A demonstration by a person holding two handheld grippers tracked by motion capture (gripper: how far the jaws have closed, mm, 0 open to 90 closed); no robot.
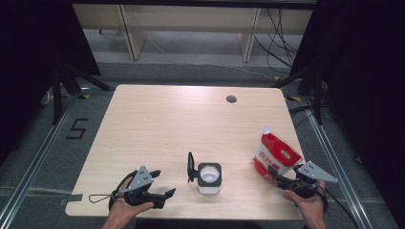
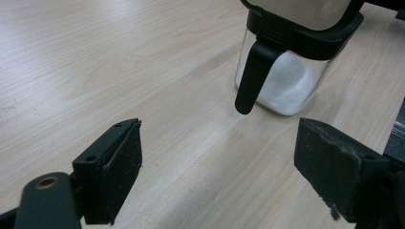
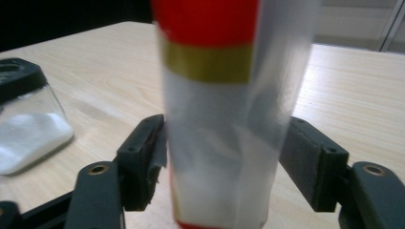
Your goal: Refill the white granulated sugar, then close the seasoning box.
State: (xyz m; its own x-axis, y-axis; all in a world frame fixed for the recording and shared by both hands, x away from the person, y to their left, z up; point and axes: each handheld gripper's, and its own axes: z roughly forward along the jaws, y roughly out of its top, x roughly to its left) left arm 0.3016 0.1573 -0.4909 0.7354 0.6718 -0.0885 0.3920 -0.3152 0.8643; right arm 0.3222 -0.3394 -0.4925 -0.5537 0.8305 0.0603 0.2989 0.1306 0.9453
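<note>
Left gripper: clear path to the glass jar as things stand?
Probably yes. The left gripper has its jaws wide apart, aimed at the glass jar, with bare table between them. The jar's lid stands flipped open on the gripper's side, so it might snag.

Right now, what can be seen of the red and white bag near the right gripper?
The red and white bag is a soft plastic pouch, red on top with a gold band, white below, its clear edge showing white powder. Its top corner looks cut open. It stands tilted on the table near the right front edge, right of the container. The right gripper straddles its lower part; the left pad touches or nearly touches, the right pad shows a slight gap.
</note>
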